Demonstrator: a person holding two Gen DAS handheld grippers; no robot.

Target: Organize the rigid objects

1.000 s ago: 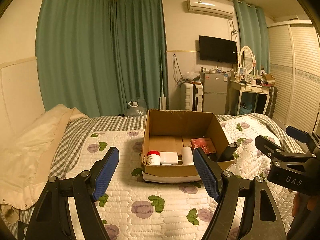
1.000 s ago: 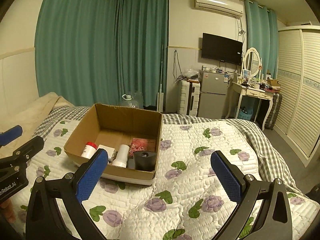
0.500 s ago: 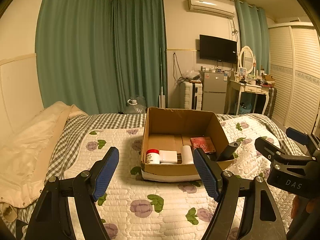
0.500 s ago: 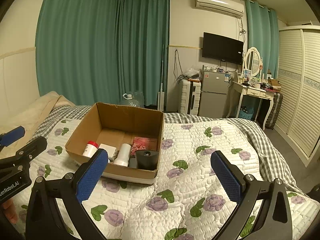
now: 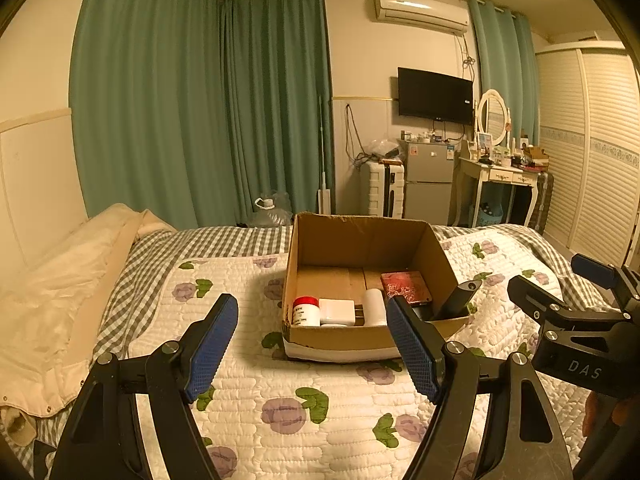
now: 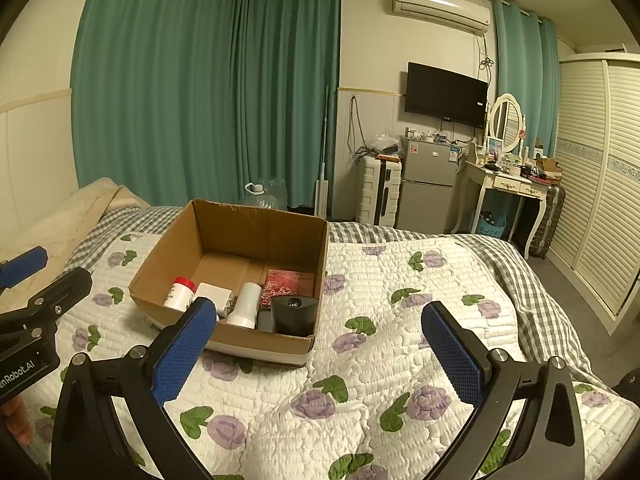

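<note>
One open cardboard box [image 6: 236, 280] sits on the quilted bed [image 6: 400, 320], and along its near wall it holds one red-capped white bottle [image 6: 180, 294], one white block [image 6: 212, 294], one white cylinder [image 6: 246, 304] and one dark, round-topped object [image 6: 294, 314], with one flat red patterned packet [image 6: 288, 282] behind them. Both pairs of tongs, left [image 5: 312, 350] and right [image 6: 320, 352], hover spread wide and hold nothing, just short of the box.

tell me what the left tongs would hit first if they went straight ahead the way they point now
Probably the near wall of the cardboard box. It sits straight ahead between the open fingers of the left tongs, with only bare quilt before it. If the tongs ride higher than they look, they would pass over the wall toward the white block inside.
</note>
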